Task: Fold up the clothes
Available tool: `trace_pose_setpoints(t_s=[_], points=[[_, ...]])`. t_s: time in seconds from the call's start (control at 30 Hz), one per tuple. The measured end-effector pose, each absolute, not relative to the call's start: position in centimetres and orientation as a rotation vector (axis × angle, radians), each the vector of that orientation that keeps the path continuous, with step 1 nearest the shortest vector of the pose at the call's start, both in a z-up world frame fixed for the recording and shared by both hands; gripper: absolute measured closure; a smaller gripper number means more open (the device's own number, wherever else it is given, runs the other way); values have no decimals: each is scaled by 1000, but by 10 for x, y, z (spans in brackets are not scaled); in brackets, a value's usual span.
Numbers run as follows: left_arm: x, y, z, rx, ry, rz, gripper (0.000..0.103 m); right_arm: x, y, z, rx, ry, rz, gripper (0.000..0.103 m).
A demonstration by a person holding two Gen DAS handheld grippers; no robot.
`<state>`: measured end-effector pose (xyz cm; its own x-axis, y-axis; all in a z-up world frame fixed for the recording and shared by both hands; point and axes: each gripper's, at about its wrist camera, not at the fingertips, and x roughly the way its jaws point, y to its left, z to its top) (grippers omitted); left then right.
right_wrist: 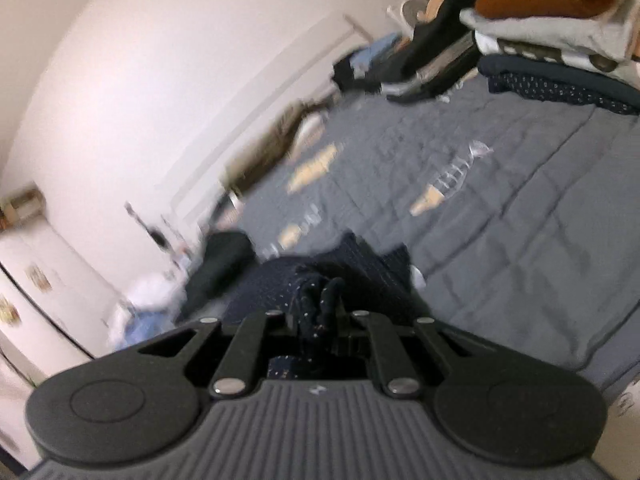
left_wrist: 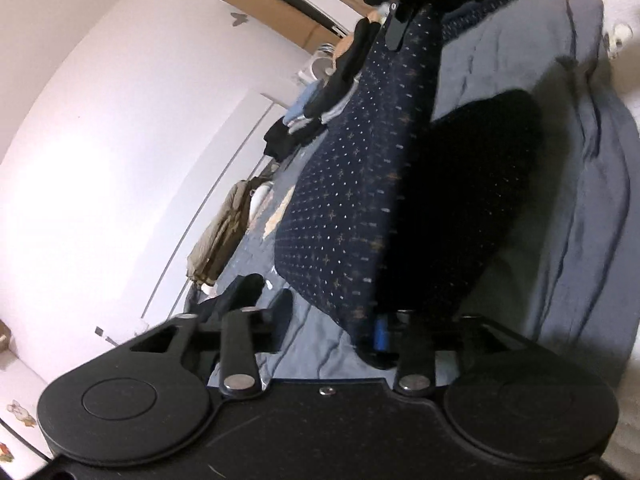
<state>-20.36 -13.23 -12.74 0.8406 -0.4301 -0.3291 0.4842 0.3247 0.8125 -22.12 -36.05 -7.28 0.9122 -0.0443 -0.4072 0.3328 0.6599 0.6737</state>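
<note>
Two tools, the left tool (left_wrist: pixel 384 332) and the right tool (right_wrist: pixel 320 312), each clamped on the dotted navy garment (left_wrist: pixel 352 184), hold it stretched above the bed (left_wrist: pixel 580 200); a thin pinch could slip, dropping it crumpled

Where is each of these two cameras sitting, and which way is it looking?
Left wrist: on the left gripper, looking along the held navy patterned garment, stretched above the grey quilt, to the right gripper; only gripper hardware shows.
Right wrist: on the right gripper, which pinches bunched navy fabric, facing across the quilt toward a stack of folded clothes; image blurred.
Shared: garment, quilt, white wall.
</note>
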Motion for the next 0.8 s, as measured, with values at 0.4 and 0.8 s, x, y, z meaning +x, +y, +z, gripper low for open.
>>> trace_pose_setpoints(t_s=[0.4, 0.8], points=[[-212, -128, -127, 1166, 100, -657, 92, -206, -363, -103, 828, 515, -301, 93], [-227, -74, -104, 1278, 142, -618, 98, -202, -325, -95, 772, 538, -192, 92]])
